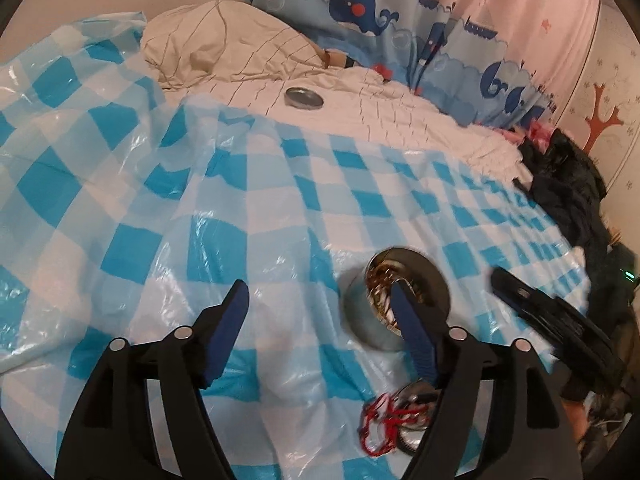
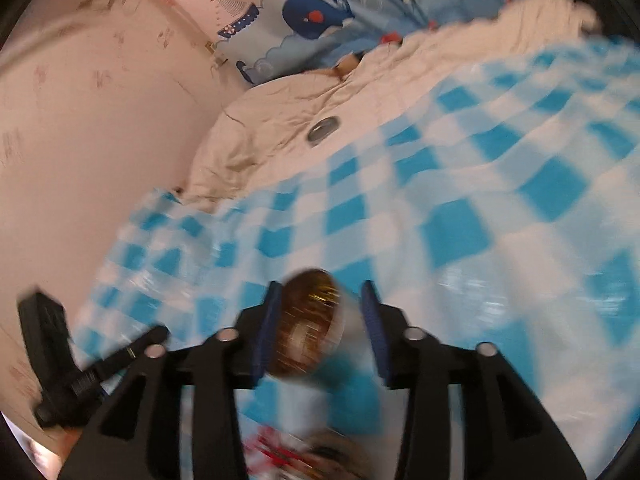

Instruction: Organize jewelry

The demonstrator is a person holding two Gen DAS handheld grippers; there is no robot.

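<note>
A round metal tin (image 1: 404, 276) holding gold-coloured jewelry stands on the blue-and-white checked plastic sheet (image 1: 280, 208). My left gripper (image 1: 320, 300) is open wide with nothing between its fingers, and its right finger crosses in front of the tin. Nearer the camera lies a low dish (image 1: 408, 396) with a red cord bracelet (image 1: 380, 420). My right gripper (image 1: 532, 304) hangs to the right of the tin, apart from it. In the blurred right wrist view the tin (image 2: 308, 328) shows between the right gripper's (image 2: 322, 312) open fingers, and the left gripper (image 2: 100, 364) is at the lower left.
A round metal lid (image 1: 304, 98) (image 2: 323, 128) lies on the cream quilt (image 1: 248, 60) beyond the sheet. Whale-print fabric (image 1: 360, 8) hangs behind it. Dark clothes (image 1: 572, 200) are heaped at the right edge. A pink wall (image 2: 100, 140) borders the bed.
</note>
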